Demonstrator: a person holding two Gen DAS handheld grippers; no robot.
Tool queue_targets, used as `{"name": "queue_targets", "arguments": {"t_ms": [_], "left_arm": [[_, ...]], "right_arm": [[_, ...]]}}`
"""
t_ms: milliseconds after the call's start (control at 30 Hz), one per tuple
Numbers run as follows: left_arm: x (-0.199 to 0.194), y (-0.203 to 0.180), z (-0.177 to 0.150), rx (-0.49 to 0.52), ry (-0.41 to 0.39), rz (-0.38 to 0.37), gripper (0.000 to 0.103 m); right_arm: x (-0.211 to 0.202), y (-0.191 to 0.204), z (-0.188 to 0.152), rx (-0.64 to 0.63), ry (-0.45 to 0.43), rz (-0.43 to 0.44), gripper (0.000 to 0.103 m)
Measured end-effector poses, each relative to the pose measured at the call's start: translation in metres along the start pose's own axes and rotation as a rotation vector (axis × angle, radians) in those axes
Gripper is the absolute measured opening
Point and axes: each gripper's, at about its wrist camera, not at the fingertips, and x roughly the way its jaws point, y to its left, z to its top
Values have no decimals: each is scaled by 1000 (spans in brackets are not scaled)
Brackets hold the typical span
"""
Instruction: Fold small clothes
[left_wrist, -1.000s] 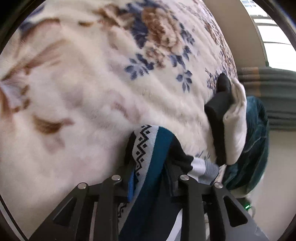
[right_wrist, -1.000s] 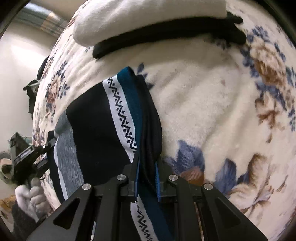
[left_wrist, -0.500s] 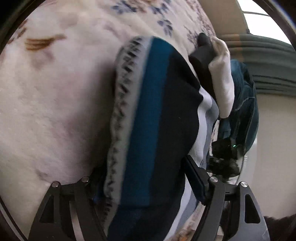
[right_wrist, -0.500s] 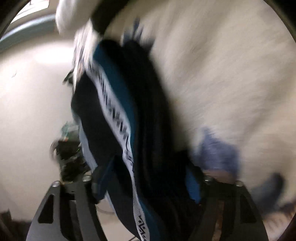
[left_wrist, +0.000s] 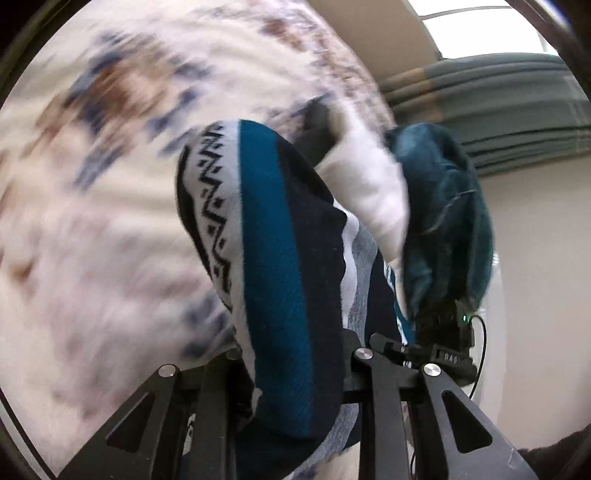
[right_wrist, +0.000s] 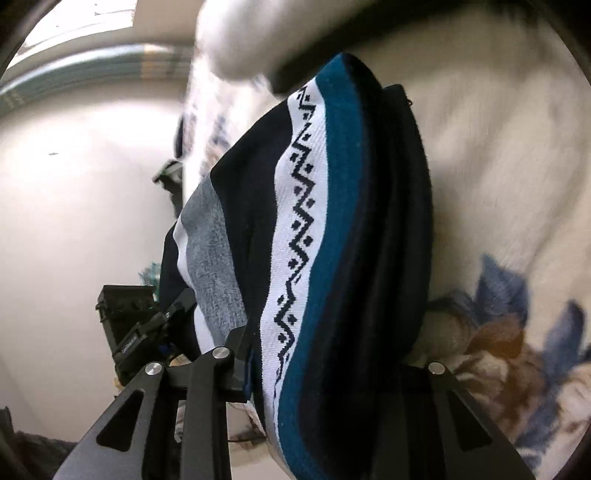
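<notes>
A small knit garment (left_wrist: 280, 258) with navy, teal, grey and white zigzag bands fills the space between both pairs of fingers. My left gripper (left_wrist: 295, 354) is shut on one side of it, folded thick. My right gripper (right_wrist: 332, 354) is shut on the other side (right_wrist: 332, 229). The garment hangs lifted above a cream floral blanket (left_wrist: 92, 184). The right gripper's body shows in the left wrist view (left_wrist: 443, 347), and the left one shows in the right wrist view (right_wrist: 136, 325).
A stack of folded clothes, white over black (left_wrist: 365, 177), lies on the blanket just beyond the garment; it also shows in the right wrist view (right_wrist: 258, 33). A dark teal cloth (left_wrist: 443, 221) lies beside it. A pale wall (right_wrist: 74, 184) stands beyond the bed edge.
Both grippers opened wider around a thicker bundle of the garment, then lifted and swung it toward the stack of folded clothes. The blanket is blurred by motion.
</notes>
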Motion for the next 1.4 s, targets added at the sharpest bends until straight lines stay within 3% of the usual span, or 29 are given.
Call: {"name": "queue_targets", "arguments": {"t_ms": [133, 267, 433, 567, 667, 733, 800, 967, 1067, 1100, 1167, 1300, 1367, 1400], "left_arm": [[24, -62, 68, 106, 8, -58, 20], [71, -111, 142, 186, 32, -77, 21], [148, -134, 222, 207, 78, -14, 22], [194, -119, 248, 176, 136, 48, 23], [204, -108, 254, 148, 163, 65, 32], [193, -110, 255, 160, 140, 117, 49], [174, -116, 253, 194, 97, 183, 87], [128, -138, 210, 322, -26, 322, 90], [131, -137, 174, 393, -57, 425, 90], [136, -135, 168, 408, -50, 441, 90], [157, -122, 147, 425, -6, 547, 90], [167, -107, 134, 394, 6, 587, 90], [158, -115, 128, 396, -17, 620, 90], [154, -120, 125, 404, -30, 636, 90]], "right_arm": [[-57, 33, 22, -23, -123, 4, 33], [-107, 52, 70, -22, -250, -3, 33], [-137, 50, 158, -3, -356, -26, 33], [-138, 33, 222, 24, -364, -78, 33], [-137, 22, 253, 49, -337, -115, 33], [-137, 16, 264, 74, -324, -145, 40], [-143, 19, 261, 87, -328, -208, 52], [-172, 49, 231, -29, -454, -514, 57], [-183, 63, 200, -113, -491, -665, 57], [-184, 61, 185, -125, -497, -698, 57], [-179, 48, 156, -122, -481, -772, 58], [-157, 14, 136, -37, -434, -840, 64], [-151, 14, 132, -25, -443, -884, 78], [-151, 18, 130, -29, -459, -907, 94]]}}
